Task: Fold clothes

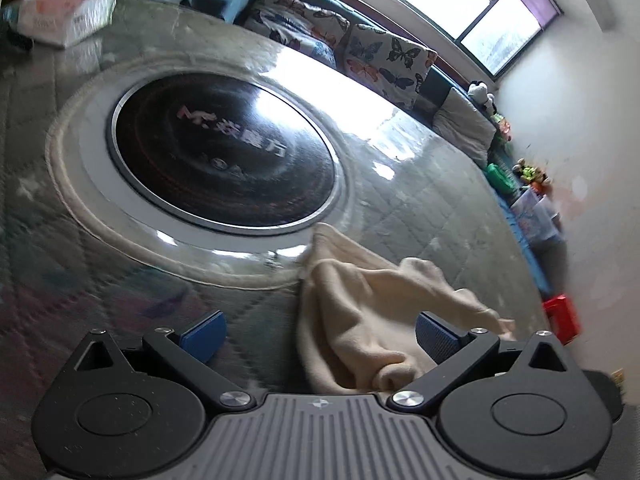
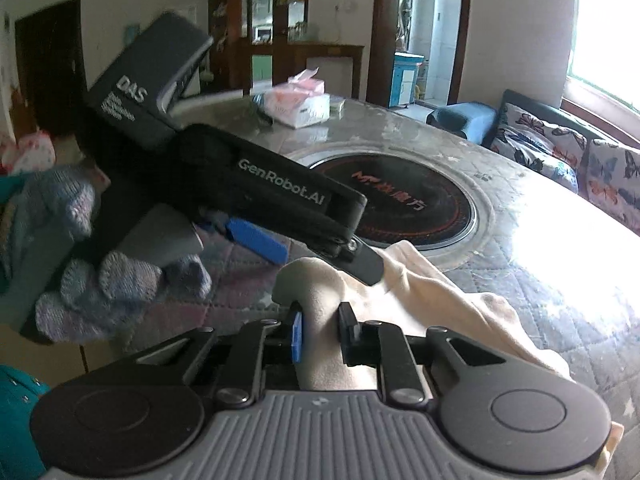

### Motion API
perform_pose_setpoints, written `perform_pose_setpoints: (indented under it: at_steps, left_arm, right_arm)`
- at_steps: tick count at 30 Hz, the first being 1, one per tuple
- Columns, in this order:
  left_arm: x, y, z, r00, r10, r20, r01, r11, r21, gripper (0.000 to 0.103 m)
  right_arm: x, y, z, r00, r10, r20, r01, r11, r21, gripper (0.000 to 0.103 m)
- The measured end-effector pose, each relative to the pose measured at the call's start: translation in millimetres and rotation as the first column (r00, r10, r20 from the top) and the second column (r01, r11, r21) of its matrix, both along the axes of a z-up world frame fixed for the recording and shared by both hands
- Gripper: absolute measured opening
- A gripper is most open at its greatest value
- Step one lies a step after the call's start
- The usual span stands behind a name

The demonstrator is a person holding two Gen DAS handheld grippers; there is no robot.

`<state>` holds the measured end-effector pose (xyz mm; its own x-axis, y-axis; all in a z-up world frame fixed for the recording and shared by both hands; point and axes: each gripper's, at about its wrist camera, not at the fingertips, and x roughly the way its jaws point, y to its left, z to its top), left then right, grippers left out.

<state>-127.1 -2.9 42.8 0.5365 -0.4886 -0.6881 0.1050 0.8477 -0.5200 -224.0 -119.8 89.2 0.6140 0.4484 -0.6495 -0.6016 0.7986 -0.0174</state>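
A cream garment (image 1: 360, 312) lies bunched on the glass-topped round table (image 1: 420, 208), just in front of my left gripper (image 1: 320, 336), which is open and hovers over it, the cloth reaching between its blue pads without being pinched. In the right wrist view my right gripper (image 2: 320, 334) is shut on a fold of the same cream garment (image 2: 432, 288) and holds it raised. The left gripper (image 2: 280, 200), held by a gloved hand (image 2: 112, 280), shows above and left of it with its fingers apart.
A black induction hob (image 1: 224, 152) is set in the table's middle. A tissue pack (image 1: 68, 12) lies at the far side. A sofa with butterfly cushions (image 1: 384, 56) runs beyond the table. Toys and boxes (image 1: 532, 200) line the wall.
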Motion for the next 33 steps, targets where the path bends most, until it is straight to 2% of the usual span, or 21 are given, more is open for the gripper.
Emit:
perform_pose_setpoints:
  at_steps: [3, 6, 8, 9, 11, 12, 14, 16, 19, 21, 23, 26, 31, 33]
  left_arm:
    - [1, -5, -2, 1.000, -0.003, -0.007, 0.002, 0.999, -0.047, 0.096]
    - [4, -9, -5, 1.000, -0.009, -0.012, 0.007, 0.996, -0.094, 0.084]
    - [5, -11, -7, 1.000, -0.009, -0.015, 0.008, 0.995, -0.102, 0.070]
    - [5, -12, -8, 1.000, -0.010, -0.016, 0.008, 0.994, -0.105, 0.067]
    - [6, -14, -9, 1.000, -0.014, -0.019, 0.012, 0.995, -0.096, 0.048]
    - [6, -15, -9, 1.000, -0.015, -0.017, 0.013, 0.996, -0.089, 0.045]
    - [7, -15, -10, 1.000, -0.018, -0.014, 0.017, 0.997, -0.074, 0.033]
    - [7, -15, -10, 1.000, -0.025, -0.010, 0.025, 0.998, -0.059, 0.026]
    - [7, -15, -10, 0.999, -0.037, -0.001, 0.037, 0.998, -0.044, 0.026]
    - [6, -16, -10, 0.999, -0.043, 0.008, 0.043, 0.999, -0.031, 0.024]
    - [5, -18, -9, 0.999, -0.049, 0.018, 0.049, 0.999, -0.016, 0.024]
    - [5, -21, -8, 0.998, -0.059, 0.026, 0.059, 0.998, 0.004, 0.024]
    - [7, -24, -7, 0.997, -0.072, 0.030, 0.071, 0.997, 0.024, 0.024]
    - [8, -26, -6, 0.996, -0.079, 0.035, 0.077, 0.996, 0.038, 0.024]
  right_arm:
    - [-1, -8, 1, 1.000, -0.002, 0.002, 0.002, 1.000, 0.029, 0.016]
    - [-4, -14, 2, 1.000, 0.001, 0.000, -0.001, 0.999, 0.049, 0.016]
    - [-6, -16, 1, 1.000, 0.005, -0.002, -0.005, 0.998, 0.057, 0.015]
    - [-7, -18, 1, 1.000, 0.007, -0.001, -0.007, 0.998, 0.060, 0.016]
    - [-8, -22, 1, 1.000, 0.004, -0.001, -0.004, 0.998, 0.070, 0.016]
    - [-9, -24, 0, 1.000, 0.000, -0.002, 0.000, 0.997, 0.076, 0.016]
    - [-10, -30, 0, 1.000, -0.010, -0.004, 0.010, 0.995, 0.098, 0.021]
    - [-12, -39, 1, 1.000, -0.030, -0.008, 0.031, 0.993, 0.118, 0.028]
    - [-16, -58, 4, 0.997, -0.081, -0.012, 0.082, 0.986, 0.144, 0.039]
    - [-20, -75, 5, 0.989, -0.144, -0.011, 0.144, 0.977, 0.155, 0.040]
    - [-22, -97, 5, 0.973, -0.231, -0.016, 0.230, 0.960, 0.160, 0.043]
    - [-23, -131, 1, 0.931, -0.365, -0.026, 0.364, 0.919, 0.154, 0.045]
    - [-21, -186, -15, 0.826, -0.560, -0.060, 0.562, 0.816, 0.133, 0.050]
    - [-19, -199, -21, 0.796, -0.600, -0.079, 0.605, 0.784, 0.139, 0.053]
